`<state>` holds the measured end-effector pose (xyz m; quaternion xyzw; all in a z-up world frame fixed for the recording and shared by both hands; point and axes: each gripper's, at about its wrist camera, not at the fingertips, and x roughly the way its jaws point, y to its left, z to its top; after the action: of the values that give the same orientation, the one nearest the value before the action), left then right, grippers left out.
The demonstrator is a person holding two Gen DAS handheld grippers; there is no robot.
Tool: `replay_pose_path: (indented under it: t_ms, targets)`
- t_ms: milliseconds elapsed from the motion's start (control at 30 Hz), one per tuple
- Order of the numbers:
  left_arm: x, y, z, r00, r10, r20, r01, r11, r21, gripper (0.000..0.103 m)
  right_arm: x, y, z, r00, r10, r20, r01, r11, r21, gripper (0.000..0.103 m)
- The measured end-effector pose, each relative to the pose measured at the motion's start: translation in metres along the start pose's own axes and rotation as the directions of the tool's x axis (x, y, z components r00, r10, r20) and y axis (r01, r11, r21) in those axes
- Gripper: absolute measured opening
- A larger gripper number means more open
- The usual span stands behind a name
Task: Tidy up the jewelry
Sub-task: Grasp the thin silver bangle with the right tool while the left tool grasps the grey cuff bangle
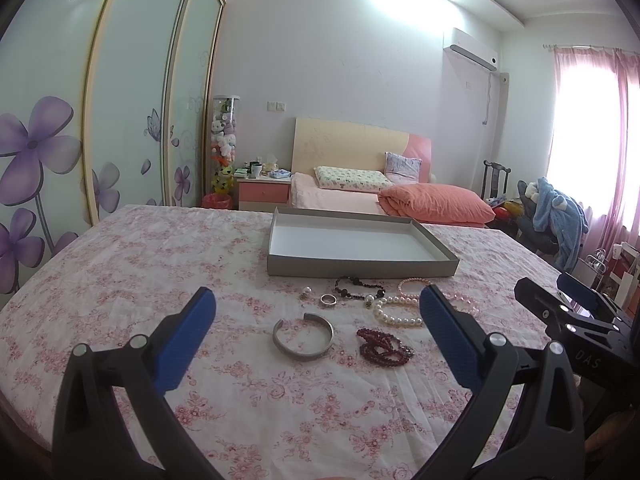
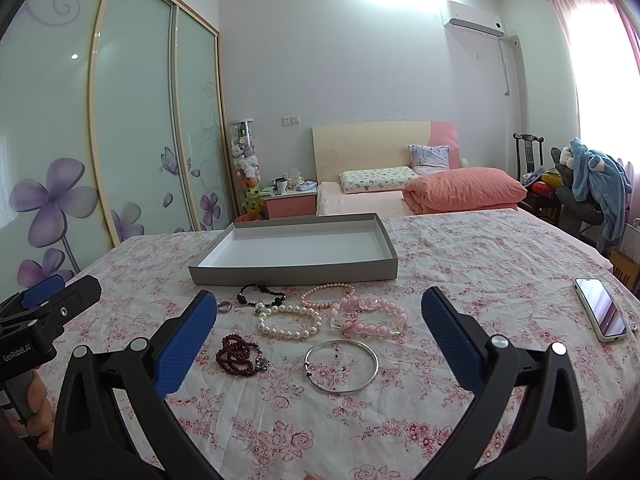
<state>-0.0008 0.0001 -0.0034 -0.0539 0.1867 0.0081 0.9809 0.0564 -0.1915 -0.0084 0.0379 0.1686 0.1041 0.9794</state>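
Tray (image 2: 294, 272) on counter (image 2: 480, 264); bracelets (image 2: 288, 322) just before it (bangle (image 2: 341, 366) nearest); phone (image 2: 601, 314) far right.

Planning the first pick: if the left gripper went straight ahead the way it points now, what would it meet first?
Probably the open silver cuff bangle, which lies centred between the open left gripper fingers, nearest on the cloth. Beyond it sit the ring and the grey tray. Depth is hard to judge through the fisheye.

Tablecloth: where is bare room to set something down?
Free: inside the grey tray, left of the open cuff, and between the thin bangle and phone. Crowded: the strip before the tray, around the pearl bracelet.
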Motion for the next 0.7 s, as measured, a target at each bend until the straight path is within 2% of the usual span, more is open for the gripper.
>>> replay_pose_path:
  t_ms: [200, 400, 567, 700]
  targets:
    - [0.014, -0.003, -0.006, 0.999, -0.007, -0.036, 0.007, 1.0, -0.001, 0.099, 0.008, -0.003, -0.002, 0.999, -0.003, -0.043, 0.004, 1.0, 0.019, 0.101]
    - [0.034, 0.002, -0.01, 0.991, -0.01, -0.13, 0.009, 1.0, -0.01, 0.099, 0.031, -0.012, -0.014, 0.988, -0.011, -0.152, 0.017, 0.999, 0.04, 0.101]
    - [0.059, 0.013, -0.017, 0.971, -0.038, -0.234, 0.026, 0.998, -0.054, 0.099, 0.053, -0.018, -0.025, 0.961, -0.008, -0.277, 0.026, 0.998, 0.062, 0.101]
    - [0.08, 0.019, -0.02, 0.949, -0.063, -0.31, 0.041, 0.996, -0.076, 0.099, 0.072, -0.021, -0.034, 0.925, -0.021, -0.38, 0.044, 0.998, 0.053, 0.101]
